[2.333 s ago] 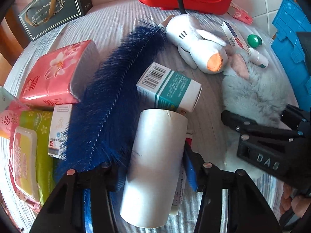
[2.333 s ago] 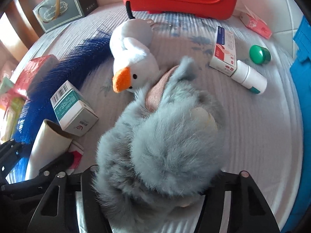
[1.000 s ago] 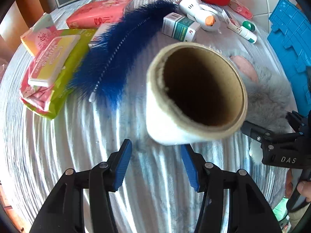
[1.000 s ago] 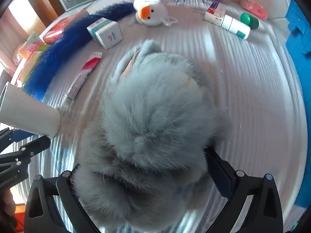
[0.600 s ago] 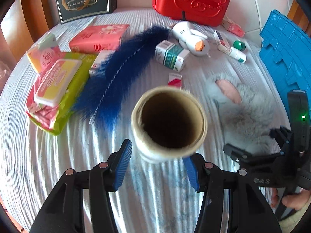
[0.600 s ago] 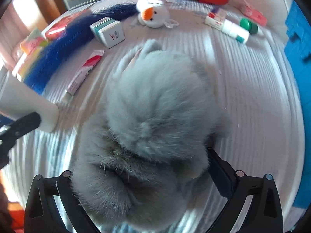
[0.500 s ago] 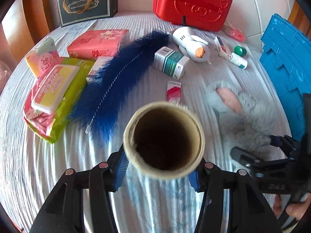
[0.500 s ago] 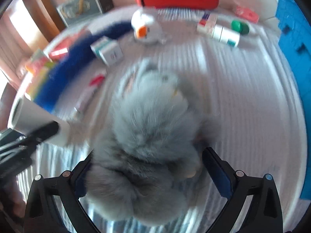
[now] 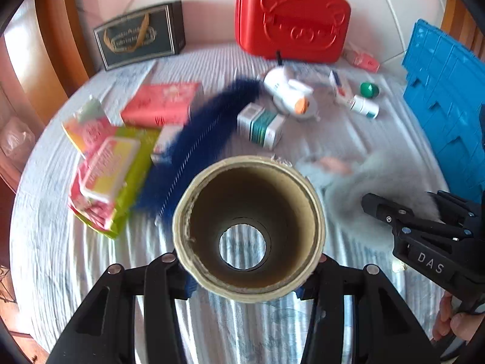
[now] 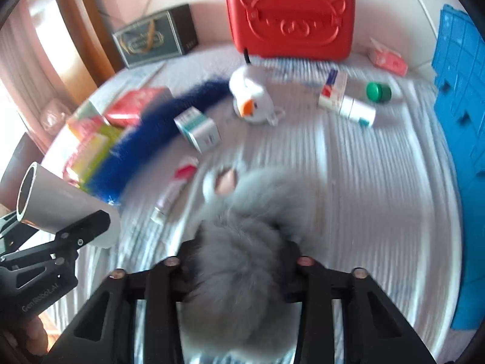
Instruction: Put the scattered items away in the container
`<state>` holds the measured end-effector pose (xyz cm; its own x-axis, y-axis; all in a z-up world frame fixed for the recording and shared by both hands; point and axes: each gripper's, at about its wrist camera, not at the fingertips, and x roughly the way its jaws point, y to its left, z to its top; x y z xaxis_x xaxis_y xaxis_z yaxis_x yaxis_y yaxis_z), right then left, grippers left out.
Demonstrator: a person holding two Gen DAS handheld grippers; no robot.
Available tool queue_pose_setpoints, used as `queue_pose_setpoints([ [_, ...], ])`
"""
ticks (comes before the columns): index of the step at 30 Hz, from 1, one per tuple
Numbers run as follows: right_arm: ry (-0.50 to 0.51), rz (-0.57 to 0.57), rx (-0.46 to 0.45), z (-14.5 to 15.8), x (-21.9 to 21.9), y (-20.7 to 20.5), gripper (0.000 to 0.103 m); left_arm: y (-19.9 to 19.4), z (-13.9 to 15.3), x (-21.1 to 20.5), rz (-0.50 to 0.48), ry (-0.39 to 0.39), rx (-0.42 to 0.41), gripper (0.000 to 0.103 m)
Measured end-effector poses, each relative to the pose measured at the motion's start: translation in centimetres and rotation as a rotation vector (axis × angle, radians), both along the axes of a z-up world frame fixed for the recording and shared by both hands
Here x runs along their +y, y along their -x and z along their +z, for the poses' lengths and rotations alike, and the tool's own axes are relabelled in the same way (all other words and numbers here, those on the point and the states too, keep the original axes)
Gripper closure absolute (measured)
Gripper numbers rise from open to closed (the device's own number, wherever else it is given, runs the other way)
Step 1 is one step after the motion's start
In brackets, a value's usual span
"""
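L gripper jaws closing on cardboard roll, held off the bed | R gripper clenched on grey plush, also lifted | mid-bed: blue feather duster, teal box, duck toy | far right: blue crate | far: red case

Left gripper: pitched steeply downward, jaws closing, both pads against a tube. Right gripper: same downward pitch, jaws clamped narrow, apparently pinching grey fur, though blur obscures the pads. Bare fingers grip its handle.
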<state>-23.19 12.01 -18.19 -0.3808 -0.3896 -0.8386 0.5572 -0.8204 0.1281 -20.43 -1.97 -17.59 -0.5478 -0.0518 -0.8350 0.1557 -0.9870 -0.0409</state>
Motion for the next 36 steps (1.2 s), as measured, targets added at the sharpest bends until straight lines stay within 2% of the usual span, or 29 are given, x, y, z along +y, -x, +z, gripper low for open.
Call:
queue_pose_setpoints([
  [1,0.013,0.005,0.008,0.6,-0.1,-0.2,0.091,-0.2,0.9,0.2,-0.001,0.003,0.02,0.058],
  [4,0.003,0.02,0.003,1.1,0.1,0.0,0.092,-0.8,2.8,1.0,-0.001,0.018,0.059,0.058],
  [5,-0.009,0.009,-0.009,1.0,0.4,0.1,0.089,-1.0,3.0,1.1,0.004,0.02,0.063,0.058],
  [6,-0.008,-0.008,-0.007,0.9,1.3,0.3,0.085,-1.2,3.1,1.1,0.011,0.021,0.062,0.058],
  [8,0.006,-0.013,-0.011,1.1,2.3,-0.1,0.053,-1.9,2.7,1.0,0.025,0.02,0.05,0.058],
  [10,0.0,0.008,-0.017,0.5,2.9,-0.5,0.042,-2.4,1.8,0.7,0.035,0.003,0.039,0.058],
  [13,-0.009,0.035,-0.045,-0.7,3.2,-1.4,0.042,-3.3,-0.5,-0.3,0.052,-0.043,0.031,0.058],
  [19,-0.042,0.071,-0.132,-4.0,2.8,-2.9,0.042,-6.1,-5.9,-2.0,0.125,-0.022,-0.152,0.057],
  [21,-0.044,0.098,-0.135,-4.4,2.2,-3.4,0.041,-7.5,-6.6,-2.4,0.145,-0.017,-0.172,0.05],
  [23,-0.042,0.126,-0.131,-4.4,1.6,-4.0,0.038,-8.7,-6.8,-2.8,0.161,-0.022,-0.172,0.039],
  [25,-0.038,0.146,-0.126,-4.4,1.1,-4.4,0.037,-9.0,-6.7,-2.9,0.159,-0.035,-0.161,0.038],
  [28,-0.035,0.154,-0.111,-4.1,0.6,-4.6,0.037,-7.9,-5.6,-2.7,0.127,-0.023,-0.096,0.058],
  [33,-0.033,0.11,-0.087,-3.4,1.3,-4.3,0.037,-2.4,-4.0,-1.7,0.096,-0.022,-0.082,0.058],
  [36,-0.035,0.084,-0.086,-3.0,2.1,-4.0,0.036,-1.2,-2.1,-0.9,0.075,-0.025,-0.077,0.055],
])
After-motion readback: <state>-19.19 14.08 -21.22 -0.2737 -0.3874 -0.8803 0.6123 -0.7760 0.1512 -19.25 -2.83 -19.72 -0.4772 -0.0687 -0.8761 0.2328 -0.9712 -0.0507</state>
